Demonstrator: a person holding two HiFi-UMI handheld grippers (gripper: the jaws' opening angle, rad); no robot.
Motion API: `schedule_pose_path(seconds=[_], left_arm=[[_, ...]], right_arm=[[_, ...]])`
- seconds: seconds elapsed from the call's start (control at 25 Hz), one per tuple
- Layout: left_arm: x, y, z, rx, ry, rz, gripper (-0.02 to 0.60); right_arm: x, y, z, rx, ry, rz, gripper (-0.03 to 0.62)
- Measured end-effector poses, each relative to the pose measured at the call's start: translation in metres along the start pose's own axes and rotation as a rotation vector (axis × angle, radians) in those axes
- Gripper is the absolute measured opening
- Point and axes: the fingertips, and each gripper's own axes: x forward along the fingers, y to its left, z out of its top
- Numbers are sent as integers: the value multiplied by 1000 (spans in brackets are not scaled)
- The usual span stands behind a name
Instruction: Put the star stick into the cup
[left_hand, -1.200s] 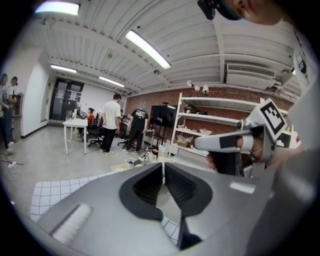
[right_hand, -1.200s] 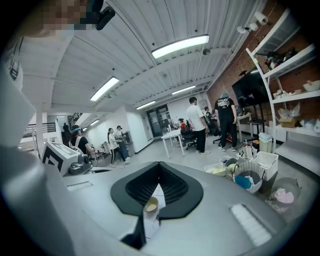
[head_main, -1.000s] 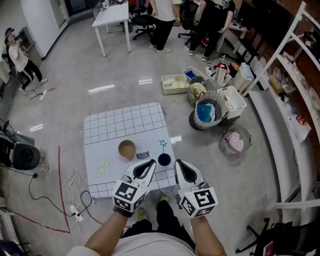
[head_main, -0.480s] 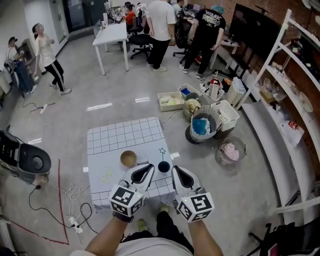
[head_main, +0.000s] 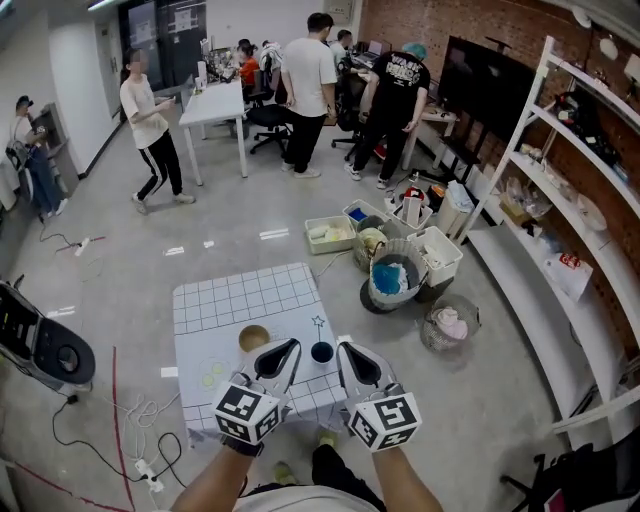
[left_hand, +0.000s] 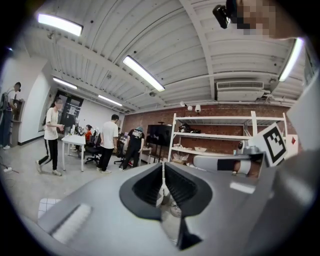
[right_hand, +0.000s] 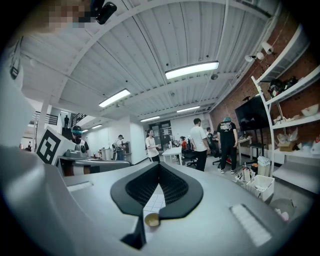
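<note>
The star stick (head_main: 318, 322) lay on the bench (head_main: 230, 295) near the right edge of its gridded top, a little below the centre of the head view. We could read only its star outline. The stick was too small for us to fix its long axis.

The dark cup (head_main: 321, 351) stood just below it in the frame, between it and the grippers. A brown bowl (head_main: 253, 337) sat to the left of the cup, apart from the star stick.

The left gripper (head_main: 283, 352) and the right gripper (head_main: 350, 358) were held at the lower centre of the frame, with their tips on either side of the cup in the picture. In the left gripper view the jaws of the left gripper (left_hand: 163, 170) were together with nothing between them. In the right gripper view the right gripper (right_hand: 159, 170) was likewise closed and empty. The bowl (right_hand: 152, 220) showed through the gap lower down the jaws.

We judged that the star stick lay straight ahead, above the cup in the frame and close to the midline between both grippers. Neither gripper was clearly nearer. Either one would have to open and reach past the cup.
</note>
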Motion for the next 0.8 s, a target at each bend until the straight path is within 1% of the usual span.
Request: schedule_pose_path(seconds=[0.2, 0.4, 0.56, 0.8], left_arm=[[-8, -1, 27, 27, -50, 6, 12], [-13, -2, 45, 46, -89, 14, 6], [-19, -5, 53, 55, -108, 11, 6], [-24, -6, 54, 65, -115, 9, 6]], right_arm=[[-4, 6, 20, -29, -35, -13, 12], [-6, 9, 38, -64, -65, -33, 12], [-11, 13, 47, -89, -80, -46, 12], [-13, 20, 47, -103, -86, -47, 12]])
